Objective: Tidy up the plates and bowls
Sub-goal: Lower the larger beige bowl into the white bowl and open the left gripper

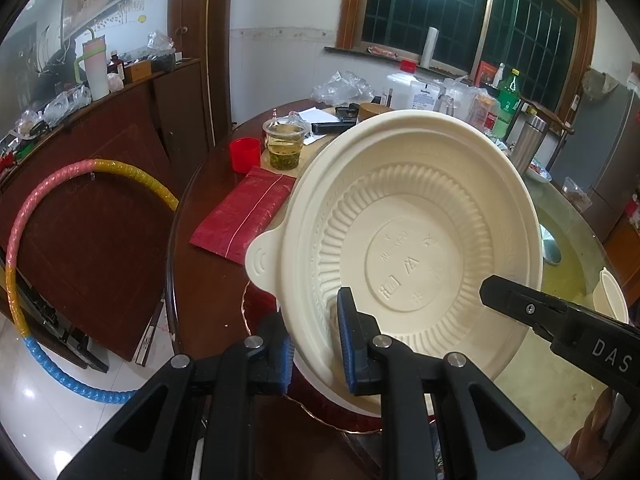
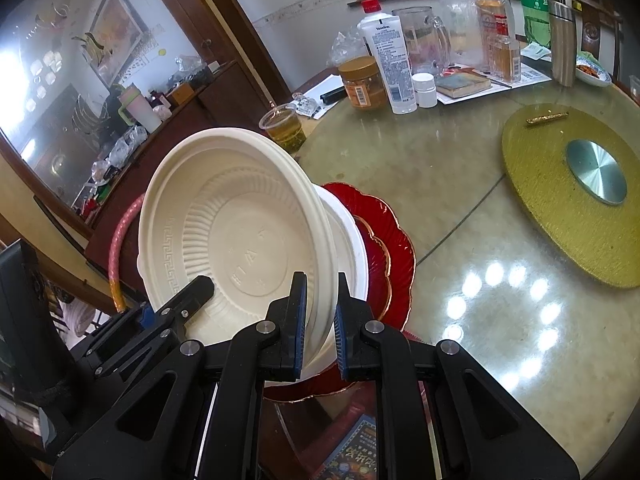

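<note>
A cream disposable bowl (image 1: 416,240) is held tilted on edge, its inside facing the cameras. My left gripper (image 1: 316,340) is shut on its near rim. My right gripper (image 2: 320,316) is shut on the opposite rim of the same bowl (image 2: 232,236); its finger shows in the left wrist view (image 1: 520,300). Behind the bowl a white bowl (image 2: 352,240) sits on red scalloped plates (image 2: 396,248) at the table's near edge. Another cream bowl (image 1: 610,300) shows at the right edge of the left wrist view.
The round glass-topped table (image 2: 460,208) carries a gold lazy-Susan disc (image 2: 568,200), bottles and jars (image 2: 388,64), a cup of tea (image 1: 284,144), a red cup (image 1: 245,154) and a red pouch (image 1: 244,212). A hoop (image 1: 24,240) leans on a wooden cabinet to the left.
</note>
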A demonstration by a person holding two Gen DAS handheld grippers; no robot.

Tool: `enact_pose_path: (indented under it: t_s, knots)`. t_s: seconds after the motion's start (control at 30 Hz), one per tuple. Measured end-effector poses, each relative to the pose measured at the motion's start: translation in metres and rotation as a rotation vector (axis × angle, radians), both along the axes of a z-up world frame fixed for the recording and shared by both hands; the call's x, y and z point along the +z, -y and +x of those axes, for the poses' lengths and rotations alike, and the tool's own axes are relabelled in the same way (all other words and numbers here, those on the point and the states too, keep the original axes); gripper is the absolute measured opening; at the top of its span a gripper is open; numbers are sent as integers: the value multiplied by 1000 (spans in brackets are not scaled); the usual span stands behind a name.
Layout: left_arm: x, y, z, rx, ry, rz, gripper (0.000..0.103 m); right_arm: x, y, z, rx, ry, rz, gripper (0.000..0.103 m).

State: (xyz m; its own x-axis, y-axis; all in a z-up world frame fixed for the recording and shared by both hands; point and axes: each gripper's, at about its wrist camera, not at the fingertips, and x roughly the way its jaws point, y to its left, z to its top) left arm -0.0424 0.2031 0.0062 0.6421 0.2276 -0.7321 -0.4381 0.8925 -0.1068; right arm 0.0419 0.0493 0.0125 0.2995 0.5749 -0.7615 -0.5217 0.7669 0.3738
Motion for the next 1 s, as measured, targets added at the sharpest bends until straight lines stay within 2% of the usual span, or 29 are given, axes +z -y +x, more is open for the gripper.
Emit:
enact_pose_path:
  t_s: [0.93,1.0]
  knots:
    - [-9,-7,2,20,-10,-44,21,-1,-8,0,21,-9,-22,12]
    - [-9,-8,3,22,-11,-51,27,-1,-8,0,22,-15,-18,12]
